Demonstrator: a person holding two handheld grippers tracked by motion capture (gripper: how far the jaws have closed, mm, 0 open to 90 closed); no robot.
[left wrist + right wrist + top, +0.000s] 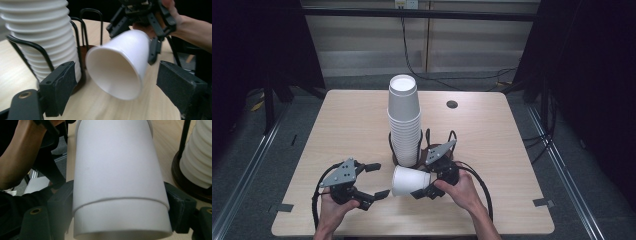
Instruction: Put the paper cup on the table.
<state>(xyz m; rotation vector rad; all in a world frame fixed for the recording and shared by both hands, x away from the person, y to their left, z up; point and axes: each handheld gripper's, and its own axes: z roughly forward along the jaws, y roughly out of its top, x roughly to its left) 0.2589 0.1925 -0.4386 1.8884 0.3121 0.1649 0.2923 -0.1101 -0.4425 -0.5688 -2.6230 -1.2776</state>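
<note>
High view: 1 white paper cup (408, 181) lies sideways in the right gripper (428, 187), at 5 o'clock of the tall stack of white cups (404, 122) in 1 black wire holder (428, 141) on the wooden table (492, 150). The left gripper (373, 180) hangs spread, empty.

Left gripper view: the cup's mouth gapes between 2 fingers (60, 86).

Right gripper view: fingers (178, 205) pinch its base; light, thin-walled, likely crushable, so grip gently near the stiffer rim.

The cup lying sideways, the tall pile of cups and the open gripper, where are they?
sideways cup (408, 181), high view, on its white side wall.
tall pile of cups (404, 125), high view, on the stacked rims.
left gripper (373, 180), high view, midway between its open jaws.
</note>
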